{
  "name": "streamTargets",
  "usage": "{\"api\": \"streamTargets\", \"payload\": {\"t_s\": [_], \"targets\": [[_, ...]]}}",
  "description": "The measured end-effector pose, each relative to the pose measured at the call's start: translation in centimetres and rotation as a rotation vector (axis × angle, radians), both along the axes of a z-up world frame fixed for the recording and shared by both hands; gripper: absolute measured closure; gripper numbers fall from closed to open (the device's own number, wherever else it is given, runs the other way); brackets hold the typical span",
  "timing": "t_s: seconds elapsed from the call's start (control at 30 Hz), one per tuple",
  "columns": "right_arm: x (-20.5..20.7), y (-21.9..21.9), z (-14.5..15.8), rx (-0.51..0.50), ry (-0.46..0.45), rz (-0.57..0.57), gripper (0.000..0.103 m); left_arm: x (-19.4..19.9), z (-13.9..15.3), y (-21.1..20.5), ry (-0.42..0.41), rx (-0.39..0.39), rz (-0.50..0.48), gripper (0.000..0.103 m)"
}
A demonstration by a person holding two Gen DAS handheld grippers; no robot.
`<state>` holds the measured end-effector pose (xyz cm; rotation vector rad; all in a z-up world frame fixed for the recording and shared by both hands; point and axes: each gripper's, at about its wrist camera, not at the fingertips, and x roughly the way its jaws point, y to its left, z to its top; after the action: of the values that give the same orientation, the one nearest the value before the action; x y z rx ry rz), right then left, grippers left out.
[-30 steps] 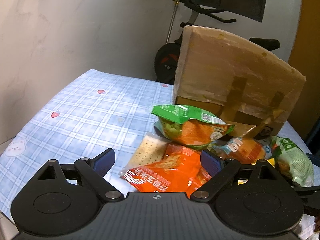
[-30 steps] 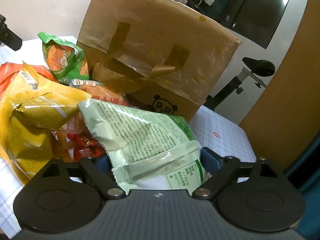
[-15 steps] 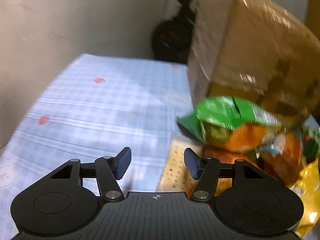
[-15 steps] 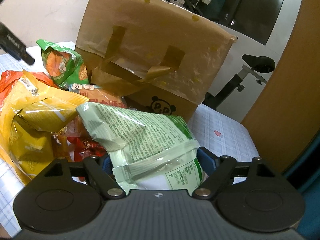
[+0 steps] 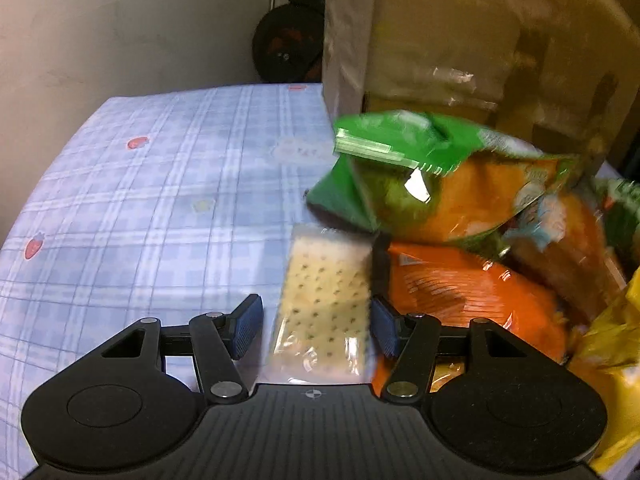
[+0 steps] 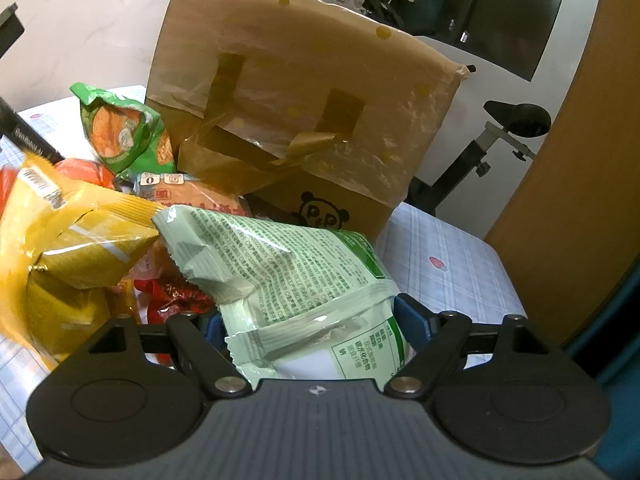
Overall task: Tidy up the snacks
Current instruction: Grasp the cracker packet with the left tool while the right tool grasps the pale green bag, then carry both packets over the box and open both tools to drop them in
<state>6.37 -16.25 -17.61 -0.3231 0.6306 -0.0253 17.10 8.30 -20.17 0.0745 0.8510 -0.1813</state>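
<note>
Snacks unsorted: cracker packet (image 5: 324,300), green-and-orange bag (image 5: 436,184), orange packet (image 5: 472,300) and yellow bag (image 6: 76,240) lie heaped on the checked tablecloth (image 5: 160,208) in front of the cardboard box (image 6: 304,92). Left gripper (image 5: 316,326), jaws just narrowed from wide, straddles the cracker packet, pads not clearly pressing. Right gripper (image 6: 316,324) has the pale green bag (image 6: 288,272) between its jaws, apparently gripped; all sorting remains.

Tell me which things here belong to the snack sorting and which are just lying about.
Job:
cracker pack
green-orange bag
orange bag
yellow bag
pale green bag
cardboard box
left gripper
right gripper

Lying about:
exercise bike
tablecloth
</note>
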Motion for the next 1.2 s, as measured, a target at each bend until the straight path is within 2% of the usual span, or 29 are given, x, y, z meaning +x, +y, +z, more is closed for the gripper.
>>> {"api": "streamTargets", "payload": {"t_s": [0.07,0.17,0.27,0.43,0.77,1.2], "targets": [[0.0,0.0,0.0,0.001,0.001,-0.001,0.02,-0.1,0.0,0.3,-0.006,-0.004,0.019,0.04],[0.1,0.0,-0.1,0.001,0.001,-0.003,0.02,0.0,0.1,0.2,-0.016,0.016,0.031,0.055],[0.0,-0.3,0.2,0.012,-0.003,-0.005,0.022,-0.4,0.5,0.2,-0.04,0.039,0.048,0.055],[-0.3,-1.5,1.5,0.075,-0.023,-0.017,0.026,-2.4,1.9,1.0,-0.096,0.001,0.083,0.055],[-1.5,-3.1,5.0,0.171,-0.097,-0.04,0.027,-5.6,4.8,2.8,-0.164,-0.044,0.157,0.055],[-2.9,-3.0,9.7,0.236,-0.191,-0.003,0.027,-8.2,11.0,2.5,-0.333,-0.091,0.163,0.055]]}}
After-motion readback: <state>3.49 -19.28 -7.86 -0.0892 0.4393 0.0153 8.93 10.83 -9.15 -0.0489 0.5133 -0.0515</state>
